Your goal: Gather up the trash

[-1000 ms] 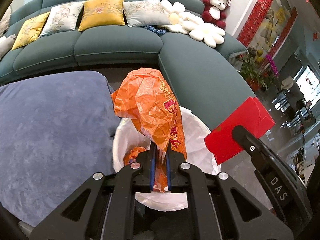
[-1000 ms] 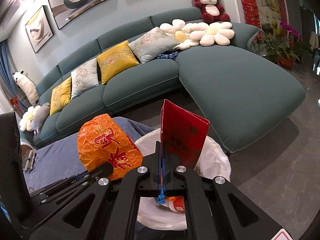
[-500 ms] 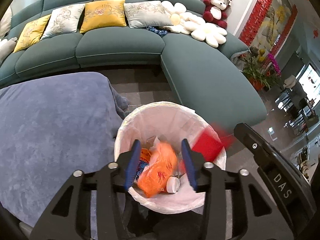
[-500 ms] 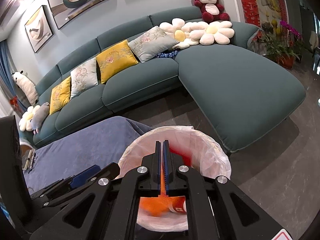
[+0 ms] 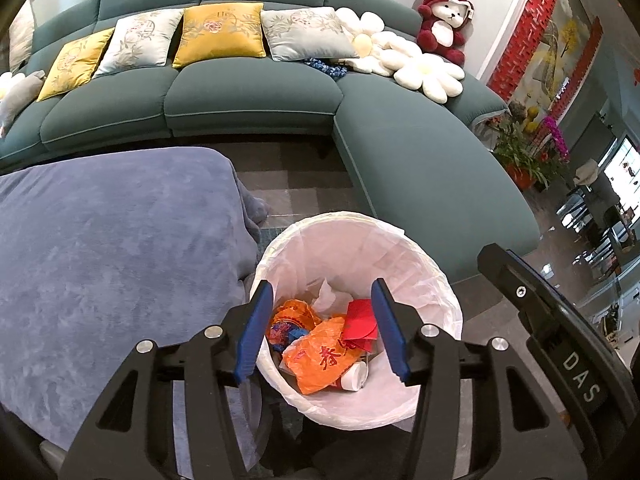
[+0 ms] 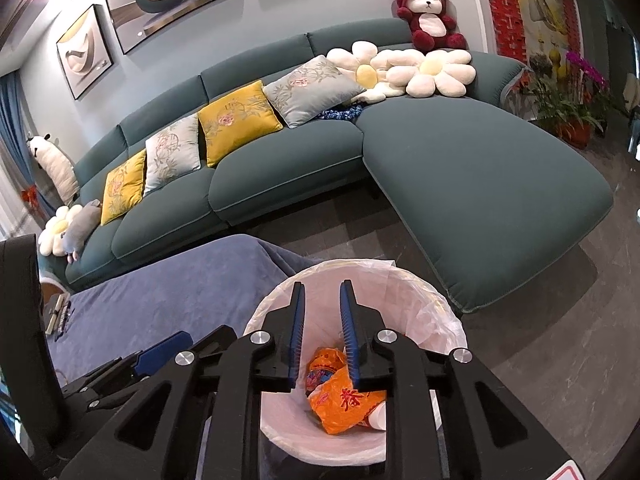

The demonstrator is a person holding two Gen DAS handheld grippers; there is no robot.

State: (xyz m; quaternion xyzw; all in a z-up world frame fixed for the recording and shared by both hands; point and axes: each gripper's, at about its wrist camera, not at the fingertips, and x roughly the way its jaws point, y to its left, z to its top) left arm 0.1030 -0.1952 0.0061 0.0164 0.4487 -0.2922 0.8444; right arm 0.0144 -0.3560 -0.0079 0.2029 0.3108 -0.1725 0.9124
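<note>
A trash bin lined with a white bag (image 5: 420, 276) stands on the floor below both grippers; it also shows in the right wrist view (image 6: 448, 320). Inside lie an orange plastic bag (image 5: 320, 360), a red envelope (image 5: 360, 320), a white tissue (image 5: 332, 300) and a paper cup (image 5: 354, 376). The orange bag shows in the right wrist view (image 6: 344, 400) too. My left gripper (image 5: 322, 330) is open and empty above the bin. My right gripper (image 6: 322, 336) is open and empty above the bin.
A table under a blue-grey cloth (image 5: 100, 248) stands left of the bin. A teal corner sofa (image 5: 248, 96) with cushions and a red plush bear (image 5: 444, 20) runs behind. Potted flowers (image 5: 524, 148) stand at the right on the dark tile floor (image 6: 560, 340).
Both grippers opened. The orange bag dropped from my left gripper and the red envelope from my right gripper; both now lie in the bin.
</note>
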